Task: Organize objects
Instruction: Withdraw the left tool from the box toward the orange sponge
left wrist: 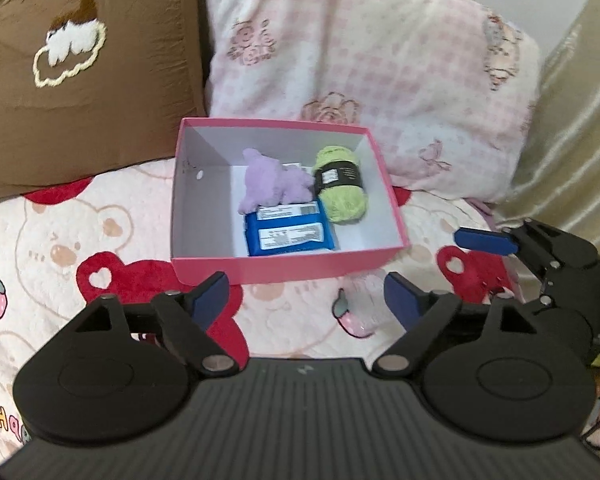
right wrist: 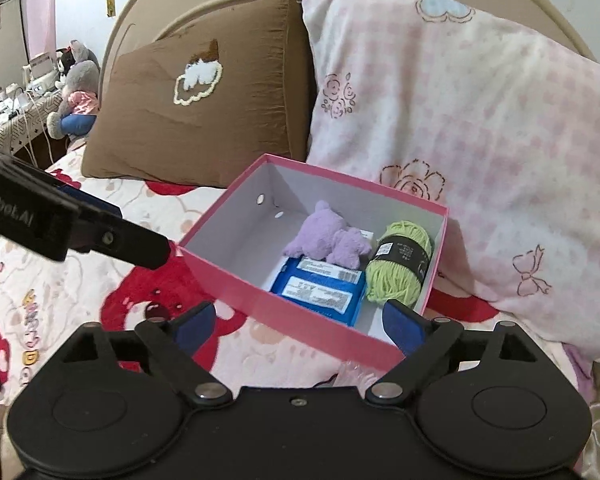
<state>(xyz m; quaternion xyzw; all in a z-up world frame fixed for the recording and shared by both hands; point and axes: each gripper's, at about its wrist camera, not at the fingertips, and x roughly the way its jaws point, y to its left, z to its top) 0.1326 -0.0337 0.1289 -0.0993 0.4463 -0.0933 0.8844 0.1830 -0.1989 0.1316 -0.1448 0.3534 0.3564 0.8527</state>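
Fingers of my left gripper (left wrist: 306, 294) and right gripper (right wrist: 298, 322) stand wide apart, empty, just short of the pink box (left wrist: 284, 266) on the bed. Plush, yarn and packets lie inside; I'd back off without clipping its rim.

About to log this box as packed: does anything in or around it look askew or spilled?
Nothing stands out. The pink box sits flat on the bedspread, holding the purple plush lying partly on the blue packets, with the green yarn beside them. Nothing has spilled outside it.
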